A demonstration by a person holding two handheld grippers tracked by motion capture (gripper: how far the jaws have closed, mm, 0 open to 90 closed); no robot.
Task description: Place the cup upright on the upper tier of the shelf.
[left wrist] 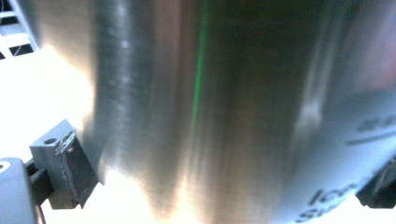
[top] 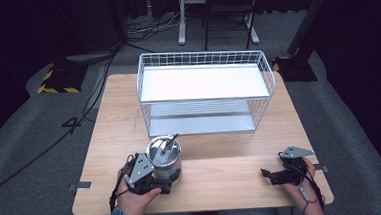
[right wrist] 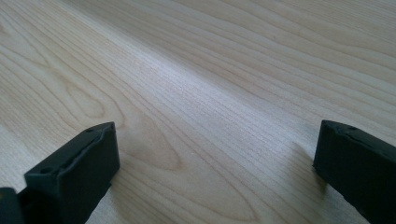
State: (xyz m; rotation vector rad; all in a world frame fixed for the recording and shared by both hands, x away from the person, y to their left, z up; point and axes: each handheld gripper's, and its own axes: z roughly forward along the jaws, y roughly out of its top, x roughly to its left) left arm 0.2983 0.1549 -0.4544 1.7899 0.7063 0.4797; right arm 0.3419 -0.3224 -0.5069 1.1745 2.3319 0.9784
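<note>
One wooden table is standing here. One white wire rack with two shelves is sitting on it. One steel container is standing near the front edge, with one dark utensil sticking out. Two grippers are showing: the left gripper and the right gripper.
</note>
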